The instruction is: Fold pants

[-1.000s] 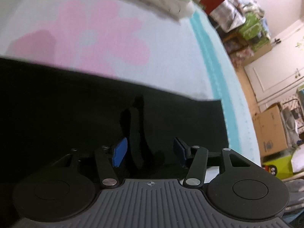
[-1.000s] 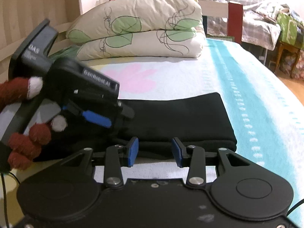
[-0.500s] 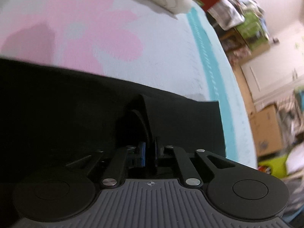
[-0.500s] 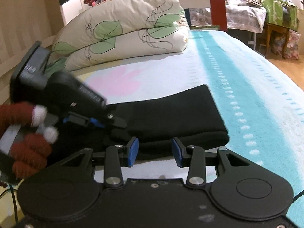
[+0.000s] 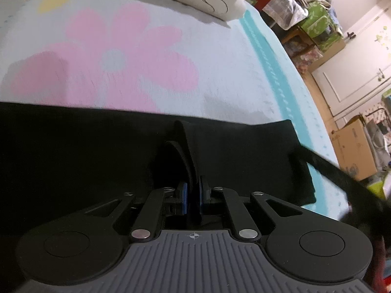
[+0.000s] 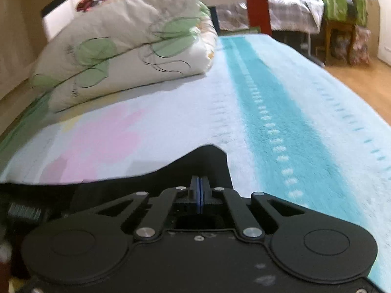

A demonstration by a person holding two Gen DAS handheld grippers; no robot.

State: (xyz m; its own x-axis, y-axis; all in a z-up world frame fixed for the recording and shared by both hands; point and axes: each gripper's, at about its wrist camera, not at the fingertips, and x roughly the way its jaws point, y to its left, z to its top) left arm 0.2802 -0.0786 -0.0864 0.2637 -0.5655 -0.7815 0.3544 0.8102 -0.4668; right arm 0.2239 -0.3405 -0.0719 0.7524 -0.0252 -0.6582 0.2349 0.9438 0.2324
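Observation:
Black pants (image 5: 85, 146) lie folded across the flowered bedspread (image 5: 220, 73). My left gripper (image 5: 191, 195) is shut on a pinched ridge of the pants' near edge, and the cloth stands up between its blue pads. In the right wrist view my right gripper (image 6: 200, 190) is shut on the pants (image 6: 202, 161) at their right end, and that end is lifted off the bedspread (image 6: 183, 122). The right gripper's dark body shows blurred at the right edge of the left wrist view (image 5: 342, 178).
A folded white quilt with green leaves (image 6: 127, 48) lies at the head of the bed. A teal stripe (image 6: 273, 112) runs along the bed's right side. Beyond the bed edge are wooden floor (image 6: 361, 83), a cardboard box (image 5: 354, 146) and cluttered furniture (image 6: 342, 9).
Both grippers have closed on the pants: the left on the near edge first, then the right on the right end. The right end now lifts off the bed.

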